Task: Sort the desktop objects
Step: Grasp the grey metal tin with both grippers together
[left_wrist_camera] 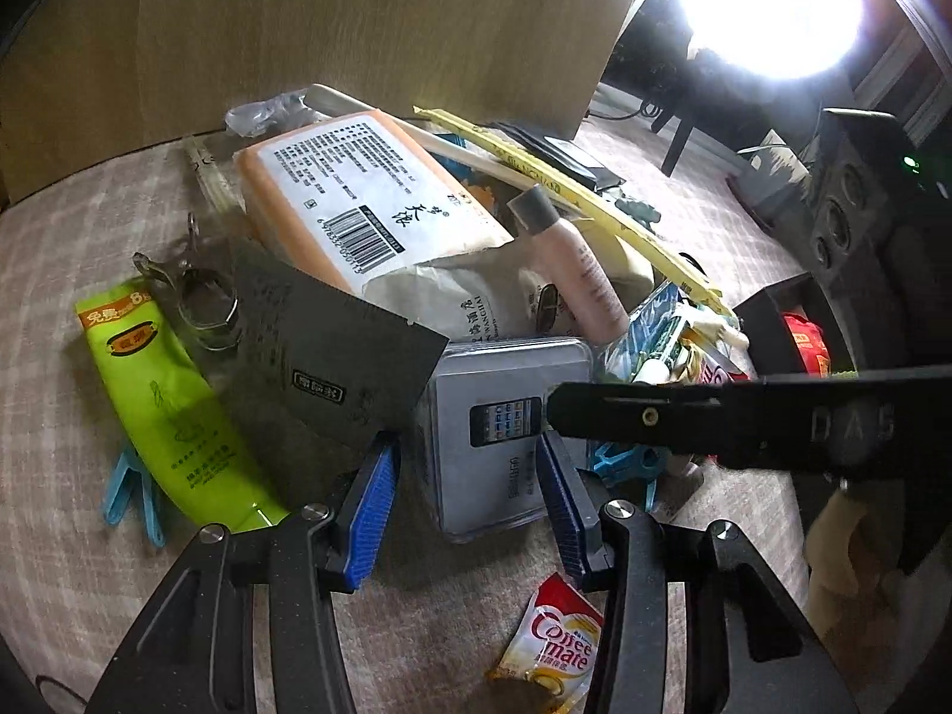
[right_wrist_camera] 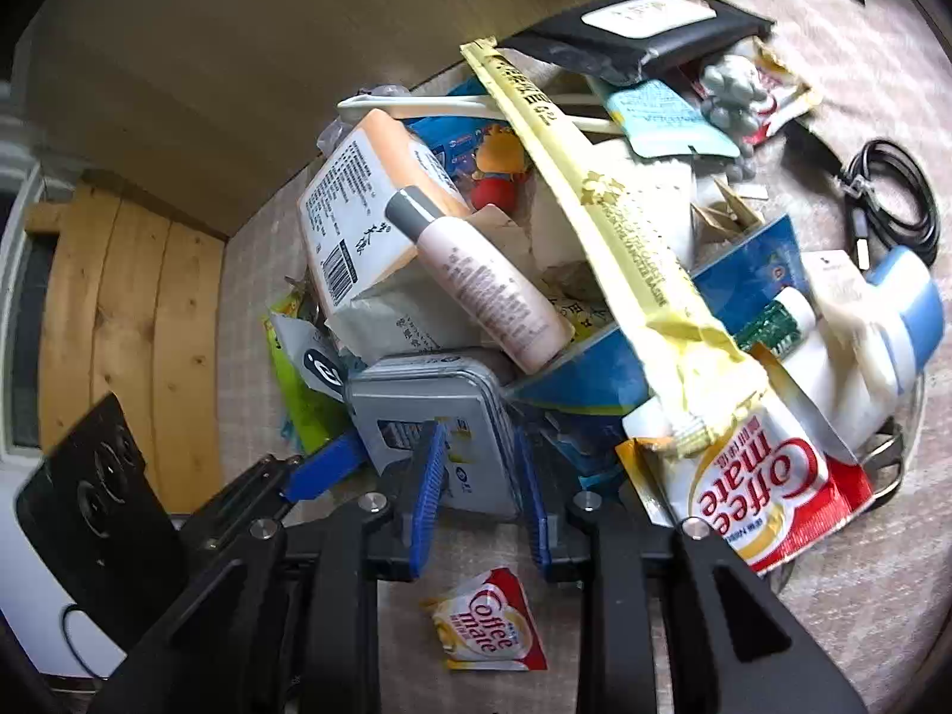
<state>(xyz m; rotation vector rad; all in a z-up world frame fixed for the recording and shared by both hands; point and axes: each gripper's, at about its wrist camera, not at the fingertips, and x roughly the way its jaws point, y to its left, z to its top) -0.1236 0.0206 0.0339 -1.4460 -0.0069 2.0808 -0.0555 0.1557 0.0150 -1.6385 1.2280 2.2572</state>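
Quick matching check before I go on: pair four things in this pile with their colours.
Things:
1. bottle
2. long wrapper
3. tin
4. pouch

Colours:
A. lime green
B. pale pink, grey cap
C. silver-grey
D. pale yellow

Pairs: 1-B, 2-D, 3-C, 4-A

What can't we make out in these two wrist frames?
- Left wrist: right side of the pile, hidden behind the right gripper.
- Left wrist: top right, blown out by glare.
- Right wrist: grey tin, near edge hidden behind the blue pads; contact unclear.
- Both: items under the pile, buried.
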